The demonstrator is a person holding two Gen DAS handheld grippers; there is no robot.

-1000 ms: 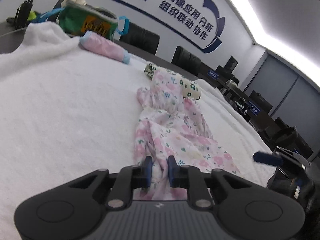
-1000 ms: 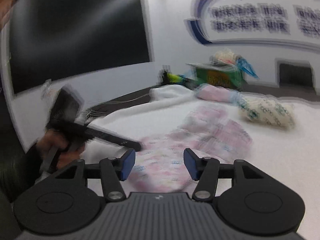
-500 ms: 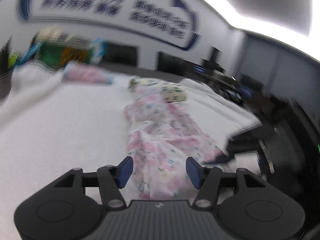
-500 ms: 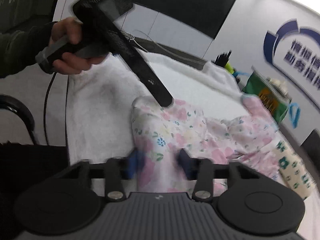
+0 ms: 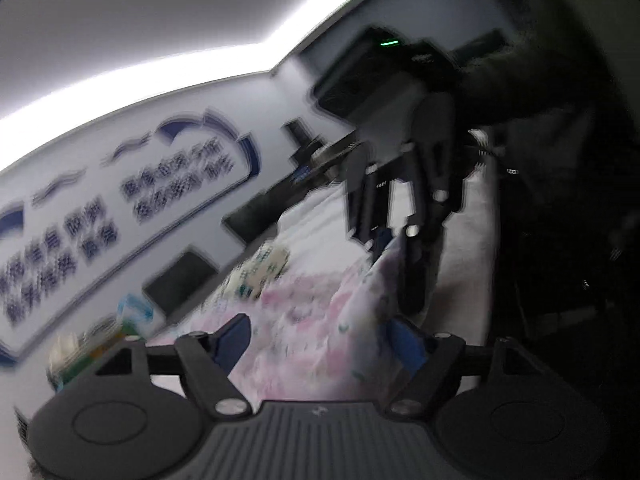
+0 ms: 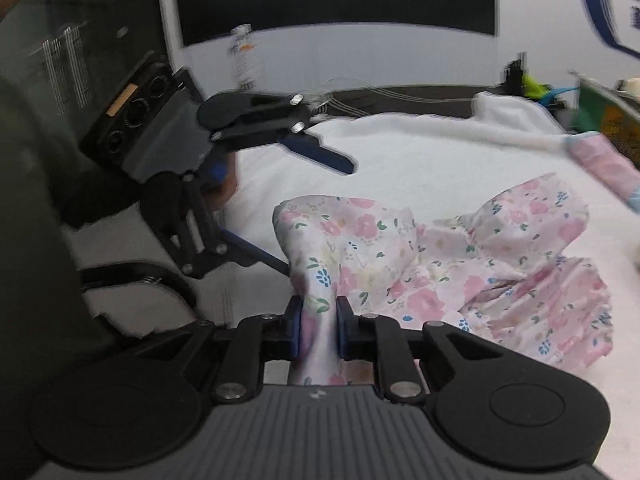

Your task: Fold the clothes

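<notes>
The left wrist view is dim and heavily motion-blurred; a bright ceiling light strip [image 5: 168, 60] glares across the top, and the wall lettering [image 5: 120, 216] smears. The right wrist view is brighter and sharper centrally, with fisheye bending and soft edges.
</notes>
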